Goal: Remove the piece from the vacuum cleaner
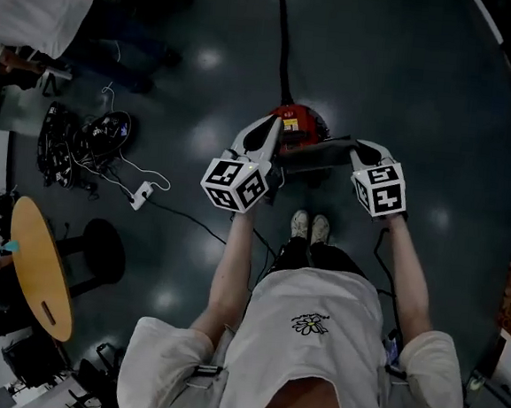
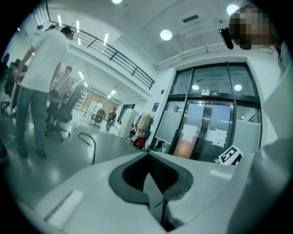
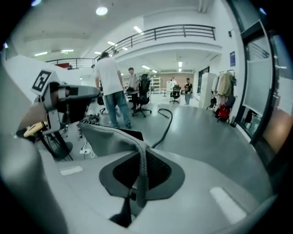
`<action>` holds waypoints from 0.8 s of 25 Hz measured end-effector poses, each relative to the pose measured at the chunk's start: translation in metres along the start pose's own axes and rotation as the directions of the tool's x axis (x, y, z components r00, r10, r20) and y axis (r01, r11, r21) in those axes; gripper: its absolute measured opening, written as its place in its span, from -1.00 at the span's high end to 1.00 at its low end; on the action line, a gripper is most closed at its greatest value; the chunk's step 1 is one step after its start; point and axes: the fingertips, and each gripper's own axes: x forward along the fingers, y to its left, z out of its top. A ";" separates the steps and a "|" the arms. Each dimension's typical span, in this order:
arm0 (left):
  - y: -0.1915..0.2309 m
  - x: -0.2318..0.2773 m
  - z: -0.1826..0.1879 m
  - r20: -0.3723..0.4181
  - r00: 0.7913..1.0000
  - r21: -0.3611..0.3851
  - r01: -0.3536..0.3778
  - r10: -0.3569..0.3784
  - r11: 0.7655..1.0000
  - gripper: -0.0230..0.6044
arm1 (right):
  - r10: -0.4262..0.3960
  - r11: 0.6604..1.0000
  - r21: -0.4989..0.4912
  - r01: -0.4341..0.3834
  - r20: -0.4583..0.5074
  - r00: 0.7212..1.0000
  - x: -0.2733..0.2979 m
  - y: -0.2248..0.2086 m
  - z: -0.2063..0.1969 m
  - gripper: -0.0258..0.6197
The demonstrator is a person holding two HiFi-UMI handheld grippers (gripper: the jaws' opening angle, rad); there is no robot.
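A red vacuum cleaner (image 1: pixel 300 121) sits on the dark floor ahead of my feet, its black hose (image 1: pixel 283 41) running away from me. A dark grey, sheet-like piece (image 1: pixel 317 155) hangs just in front of it, between my two grippers. My right gripper (image 1: pixel 356 151) is shut on that piece; in the right gripper view the grey sheet (image 3: pixel 105 137) comes out of the gripper (image 3: pixel 139 157) and spreads to the left. My left gripper (image 1: pixel 278 131) is beside the piece's other end. In its own view the left gripper (image 2: pixel 151 171) is shut, with only a thin grey sliver between the pads.
A tangle of cables (image 1: pixel 83 139) and a power strip (image 1: pixel 141 196) lie on the floor to my left. A round wooden table (image 1: pixel 41 264) and a stool (image 1: pixel 100 247) stand nearer left. A person (image 1: pixel 33 6) stands far left. Glass doors (image 2: pixel 206 123) are behind.
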 end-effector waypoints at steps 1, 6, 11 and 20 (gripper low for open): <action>-0.007 -0.006 0.025 0.037 0.999 0.037 -0.004 0.003 0.999 0.91 | -0.012 1.000 0.021 0.011 0.043 0.999 -0.015 -0.003 0.022 0.80; -0.017 -0.014 0.114 0.177 0.984 0.155 -0.054 0.026 0.986 0.91 | -0.064 0.997 0.055 0.050 0.280 0.958 -0.063 -0.008 0.130 0.80; -0.023 -0.020 0.164 0.303 0.952 0.235 -0.111 0.036 0.966 0.91 | -0.078 0.996 0.084 0.043 0.473 0.878 -0.092 -0.004 0.213 0.80; -0.033 -0.048 0.198 0.382 0.923 0.258 -0.162 0.054 0.952 0.91 | -0.141 0.988 0.138 0.072 0.598 0.789 -0.133 0.022 0.251 0.80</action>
